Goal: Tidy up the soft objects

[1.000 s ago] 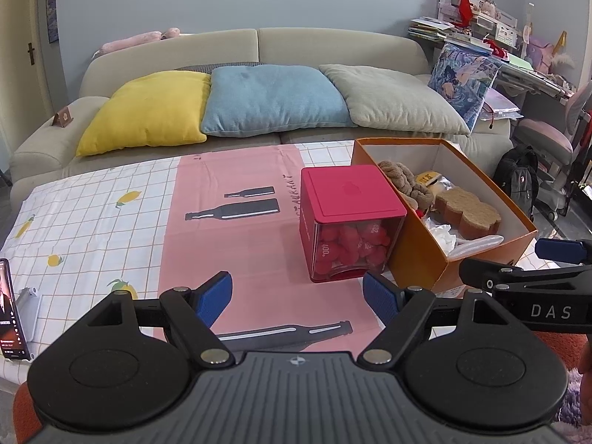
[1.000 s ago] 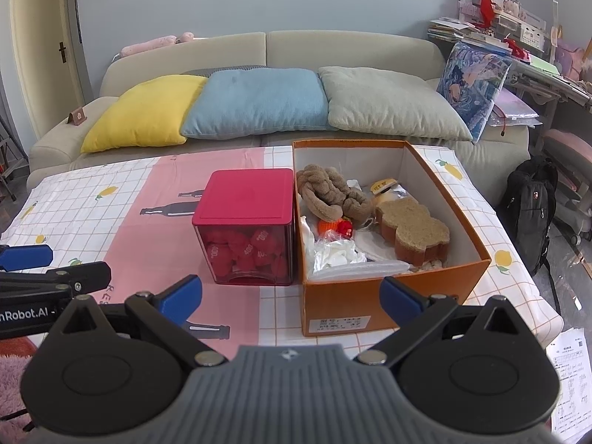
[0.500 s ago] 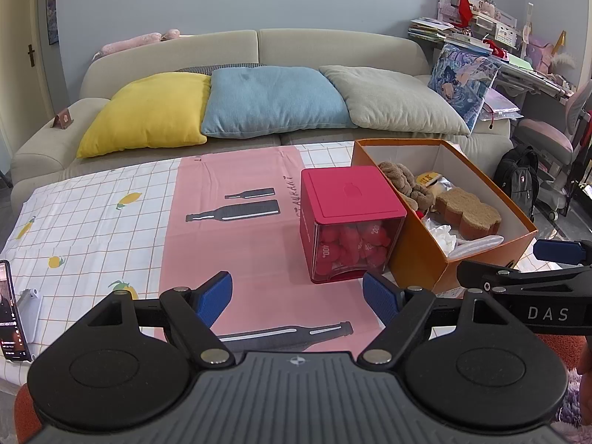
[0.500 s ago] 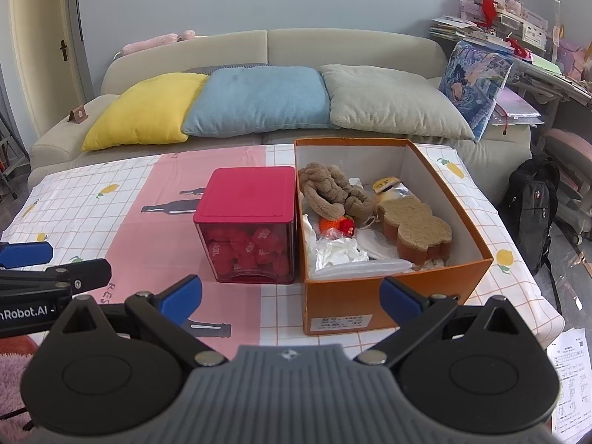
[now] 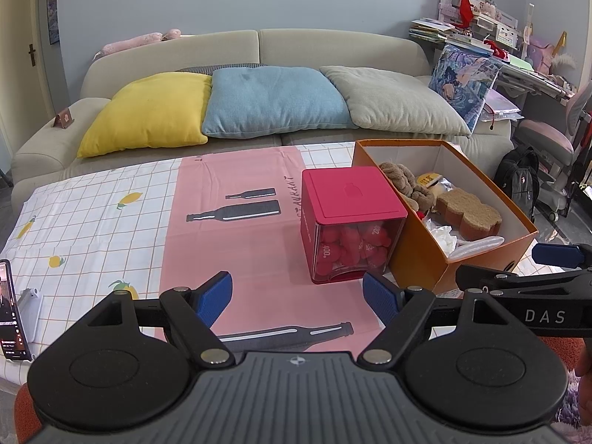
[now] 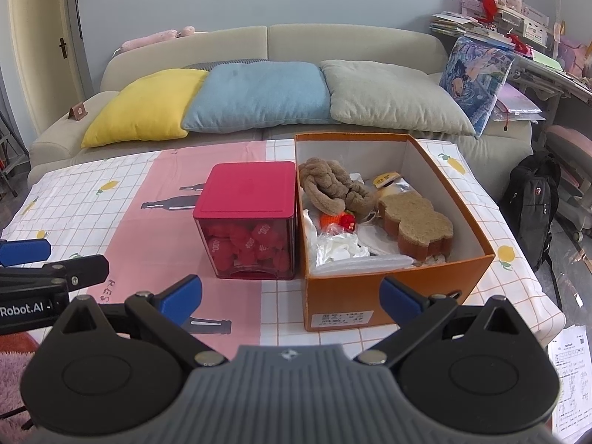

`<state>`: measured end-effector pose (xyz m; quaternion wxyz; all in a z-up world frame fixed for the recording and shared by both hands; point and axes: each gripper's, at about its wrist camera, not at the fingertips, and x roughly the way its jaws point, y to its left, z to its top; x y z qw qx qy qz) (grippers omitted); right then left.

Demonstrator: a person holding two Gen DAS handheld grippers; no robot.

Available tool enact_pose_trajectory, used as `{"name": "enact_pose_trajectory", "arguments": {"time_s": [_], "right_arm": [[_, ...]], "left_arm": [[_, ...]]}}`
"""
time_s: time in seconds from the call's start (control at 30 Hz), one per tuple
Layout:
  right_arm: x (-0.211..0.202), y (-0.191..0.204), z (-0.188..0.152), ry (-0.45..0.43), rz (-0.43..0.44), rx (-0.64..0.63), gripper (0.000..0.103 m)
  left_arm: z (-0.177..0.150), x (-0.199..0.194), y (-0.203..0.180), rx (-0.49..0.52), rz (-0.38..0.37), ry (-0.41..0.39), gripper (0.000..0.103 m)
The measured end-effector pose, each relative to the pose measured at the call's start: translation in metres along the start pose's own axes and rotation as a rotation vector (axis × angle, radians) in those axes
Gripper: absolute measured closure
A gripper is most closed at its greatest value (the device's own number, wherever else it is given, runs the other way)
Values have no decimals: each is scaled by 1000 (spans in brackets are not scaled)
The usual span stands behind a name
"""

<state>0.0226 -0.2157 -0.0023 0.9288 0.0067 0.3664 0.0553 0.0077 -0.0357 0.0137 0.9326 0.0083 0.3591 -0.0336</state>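
Both claws are wide open and hold nothing: the left claw (image 5: 298, 292) and the right claw (image 6: 290, 296), low in each frame. The brown plush toy (image 6: 333, 188) lies in the orange box (image 6: 370, 296) mid-frame, beside the red box (image 6: 248, 192). It looks soft, light and squashy; pinching its fat middle seems best.

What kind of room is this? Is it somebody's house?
Most likely a home living room. There is a beige sofa with a yellow cushion, a cluttered desk beside it, and a table with a printed tablecloth.
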Motion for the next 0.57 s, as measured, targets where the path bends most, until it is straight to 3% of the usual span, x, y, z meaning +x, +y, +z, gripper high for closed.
{"name": "enact_pose_trajectory", "arguments": {"time_s": [0.57], "right_arm": [[3, -2, 0, 12, 6, -5, 3]], "left_arm": [[5, -4, 2, -3, -3, -12, 9]]}}
